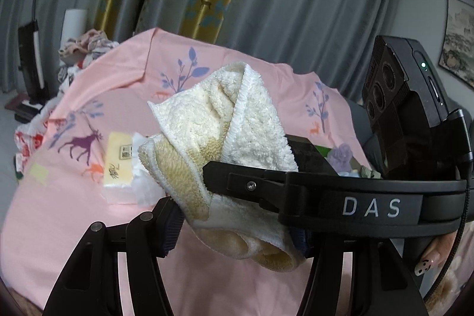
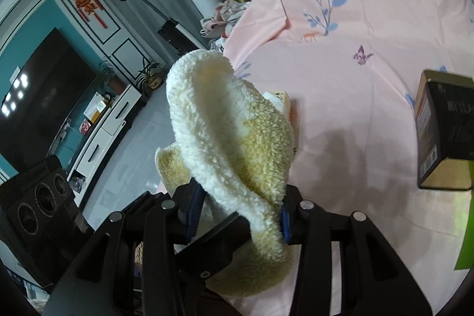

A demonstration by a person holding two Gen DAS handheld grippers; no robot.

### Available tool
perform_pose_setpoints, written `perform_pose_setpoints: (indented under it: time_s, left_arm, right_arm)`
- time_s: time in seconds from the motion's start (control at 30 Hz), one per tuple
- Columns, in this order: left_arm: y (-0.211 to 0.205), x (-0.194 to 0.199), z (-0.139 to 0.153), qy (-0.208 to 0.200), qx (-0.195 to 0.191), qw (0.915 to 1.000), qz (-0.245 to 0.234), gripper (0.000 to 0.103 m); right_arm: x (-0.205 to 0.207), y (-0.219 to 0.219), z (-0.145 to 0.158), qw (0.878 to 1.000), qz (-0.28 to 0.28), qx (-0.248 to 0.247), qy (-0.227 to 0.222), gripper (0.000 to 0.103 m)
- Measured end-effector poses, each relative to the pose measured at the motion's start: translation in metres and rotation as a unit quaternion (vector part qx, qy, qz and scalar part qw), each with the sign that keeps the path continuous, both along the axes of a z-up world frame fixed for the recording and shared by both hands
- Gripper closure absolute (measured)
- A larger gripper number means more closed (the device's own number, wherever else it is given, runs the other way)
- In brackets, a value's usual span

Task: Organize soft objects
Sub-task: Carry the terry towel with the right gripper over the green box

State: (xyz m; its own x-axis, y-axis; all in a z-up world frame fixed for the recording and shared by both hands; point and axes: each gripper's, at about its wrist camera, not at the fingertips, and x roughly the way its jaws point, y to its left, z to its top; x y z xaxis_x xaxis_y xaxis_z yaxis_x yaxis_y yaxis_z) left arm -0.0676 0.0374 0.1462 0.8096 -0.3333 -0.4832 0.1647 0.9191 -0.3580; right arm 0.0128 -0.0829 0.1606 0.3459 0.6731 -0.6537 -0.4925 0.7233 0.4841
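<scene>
Currently: one cream towel [image 1: 219,120], pinched by both the left gripper [image 1: 237,230] and right gripper [image 2: 240,215], likely for folding. It hangs above the pink sheet [image 1: 89,215], clear of it.

Both grippers are matte black plastic: the right gripper [image 1: 213,179] carries white "DAS" lettering, a silver screw and a braided cable; a fingernail [image 1: 426,262] bears a painted panda

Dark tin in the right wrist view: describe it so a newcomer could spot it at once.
Start from the pink printed sheet that covers most of the right wrist view. Near its right edge, right of the fluffy cream towel held in the fingers, stands the tin. It is the only hard, boxy thing there: dark faces with gold edges and small print, while the other things are soft cloth.
</scene>
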Motion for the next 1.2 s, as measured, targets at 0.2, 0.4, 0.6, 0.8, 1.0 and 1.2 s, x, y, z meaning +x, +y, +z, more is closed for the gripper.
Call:
perform_pose_setpoints:
  time_s: [0.2,0.4,0.6,0.8,1.0,1.2]
  left_arm:
    - [-0.011,-0.005,0.01,-0.013,0.011,0.9999,0.004,0.042]
    - [-0.023,-0.01,0.017,-0.019,0.014,0.9997,0.006,0.042]
    - [-0.03,-0.017,0.022,-0.027,0.017,0.9995,0.005,0.042]
    - [-0.035,-0.018,0.026,-0.033,0.02,0.9992,0.003,0.042]
    - [-0.044,-0.019,0.031,-0.041,0.023,0.9989,-0.002,0.042]
    - [-0.054,-0.02,0.037,-0.049,0.028,0.9984,-0.007,0.042]
  right_arm:
    - [-0.003,-0.014,0.009,1.0,0.004,0.02,-0.008,0.061]
    - [-0.012,-0.022,0.017,1.0,0.003,0.021,-0.019,0.061]
    - [-0.02,-0.028,0.021,0.999,-0.001,0.023,-0.027,0.06]
    - [-0.024,-0.034,0.027,0.999,-0.006,0.024,-0.037,0.06]
    - [-0.029,-0.043,0.034,0.998,-0.012,0.027,-0.048,0.059]
    - [-0.034,-0.053,0.04,0.998,-0.022,0.031,-0.056,0.059]
